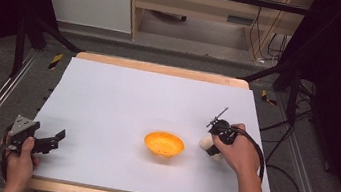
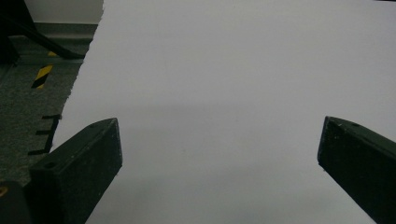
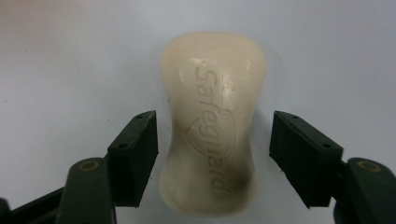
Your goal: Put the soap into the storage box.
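Note:
A cream bar of soap (image 3: pixel 212 116) with embossed lettering lies flat on the white table sheet (image 1: pixel 133 96). My right gripper (image 3: pixel 214 156) straddles its lower half, a black jaw on each side with a thin gap to the soap, so it stands open around it. From above, the soap (image 1: pixel 206 142) peeks out to the left of the right gripper (image 1: pixel 212 148), just right of an orange bowl (image 1: pixel 164 144). My left gripper (image 1: pixel 53 141) rests at the sheet's front left corner, its jaws wide apart. In its own view the left gripper (image 2: pixel 219 154) has only bare sheet between its jaws.
The orange bowl sits at the middle front of the sheet and holds nothing. A black cable (image 1: pixel 260 159) loops from the right gripper off the table's right side. Grey floor with metal rails and black-yellow tape (image 2: pixel 42 75) lies beyond the left edge.

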Demonstrator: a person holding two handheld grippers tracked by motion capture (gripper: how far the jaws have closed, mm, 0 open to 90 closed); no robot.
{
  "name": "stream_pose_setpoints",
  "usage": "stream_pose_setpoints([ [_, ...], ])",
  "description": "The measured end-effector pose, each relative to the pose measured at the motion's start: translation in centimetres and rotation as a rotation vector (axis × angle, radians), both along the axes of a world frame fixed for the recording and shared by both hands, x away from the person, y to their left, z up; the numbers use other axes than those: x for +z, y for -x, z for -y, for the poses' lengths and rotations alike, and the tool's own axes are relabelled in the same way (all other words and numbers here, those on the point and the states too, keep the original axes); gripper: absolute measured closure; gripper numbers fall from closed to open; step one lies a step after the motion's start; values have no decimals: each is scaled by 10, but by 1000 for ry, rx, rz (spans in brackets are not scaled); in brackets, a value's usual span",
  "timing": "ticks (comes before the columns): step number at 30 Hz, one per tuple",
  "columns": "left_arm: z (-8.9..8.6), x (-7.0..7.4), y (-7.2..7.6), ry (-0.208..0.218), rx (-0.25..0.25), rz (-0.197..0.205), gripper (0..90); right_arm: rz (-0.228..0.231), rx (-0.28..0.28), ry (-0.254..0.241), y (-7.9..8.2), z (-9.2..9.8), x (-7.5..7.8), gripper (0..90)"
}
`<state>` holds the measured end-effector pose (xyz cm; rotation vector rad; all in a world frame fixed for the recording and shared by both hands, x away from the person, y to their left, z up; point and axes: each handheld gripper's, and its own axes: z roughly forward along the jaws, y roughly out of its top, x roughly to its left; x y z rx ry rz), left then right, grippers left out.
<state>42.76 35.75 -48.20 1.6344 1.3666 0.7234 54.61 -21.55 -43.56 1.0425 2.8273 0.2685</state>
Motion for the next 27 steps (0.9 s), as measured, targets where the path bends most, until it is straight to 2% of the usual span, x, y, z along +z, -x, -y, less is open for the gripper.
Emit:
stream_pose_setpoints([
  [2, 0, 0, 0, 0, -1, 1, 0, 4, 22, 15, -2, 0, -3, 367],
  [4, 0, 0, 0, 0, -1, 1, 0, -12, 20, 19, -3, -1, -7, 405],
  [5, 0, 0, 0, 0, 0, 0, 0, -30, 0, 24, -3, -2, -8, 424],
  [6, 0, 0, 0, -1, 0, 0, 0, -36, 17, 31, -5, -2, -10, 440],
  [7, 0, 0, 0, -2, 1, -1, 0, -61, -11, 25, -5, -3, -12, 450],
  [10, 0, 0, 0, -1, 0, -1, 0, -50, 15, 23, -7, -2, -12, 471],
  [13, 0, 0, 0, -4, 0, -2, 0, -51, 20, 23, -7, -2, -12, 473],
  [14, 0, 0, 0, -4, 0, -2, 0, -61, 4, 23, -6, -4, -11, 475],
  [17, 0, 0, 0, -9, -1, -4, 0, -37, 49, 30, -6, -3, -12, 478],
  [18, 0, 0, 0, -10, -1, -4, 0, -44, 34, 15, -5, -3, -12, 479],
  [21, 0, 0, -1, -4, 2, -5, 0, -39, 38, 25, -6, -2, -12, 485],
  [24, 0, 0, -1, -5, 2, -6, 0, -54, 18, 25, -5, -4, -11, 491],
  [27, 0, 0, -1, -5, 3, -5, 0, -42, 22, 23, -4, -4, -11, 495],
])
